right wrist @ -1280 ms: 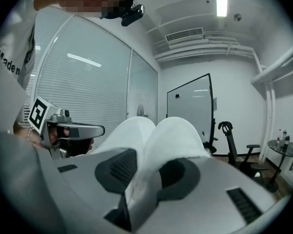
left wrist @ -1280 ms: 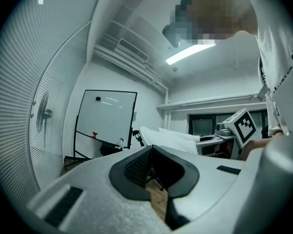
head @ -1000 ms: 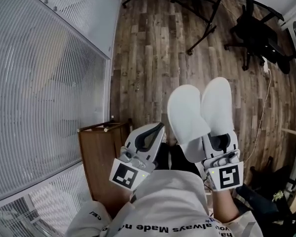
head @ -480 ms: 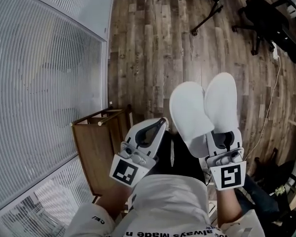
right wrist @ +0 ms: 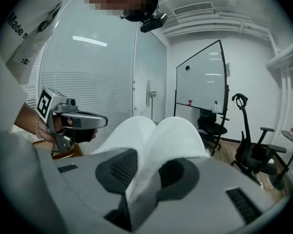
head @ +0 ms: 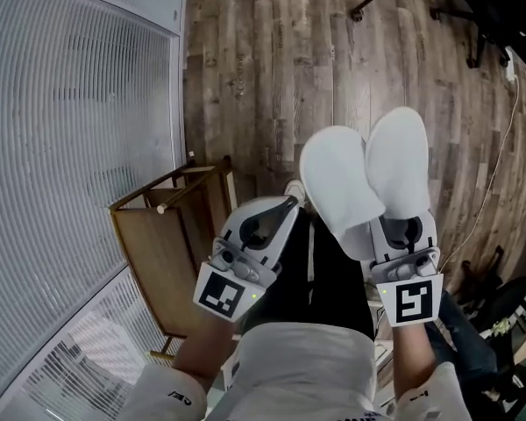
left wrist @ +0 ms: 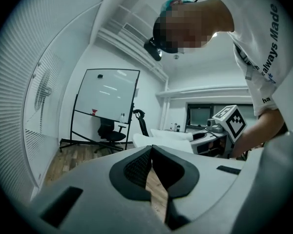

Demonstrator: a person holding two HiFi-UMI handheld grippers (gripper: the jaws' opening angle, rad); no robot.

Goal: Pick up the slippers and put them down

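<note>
Above the wooden floor (head: 245, 77), your right gripper (right wrist: 142, 174) is clamped on the two white slippers (head: 368, 174), and your left gripper (left wrist: 151, 150) has its jaws together on nothing

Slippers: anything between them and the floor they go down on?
Nothing visible. The slippers, clamped in the right gripper, hang over open wood floor; the wooden stand sits off to the left.
</note>
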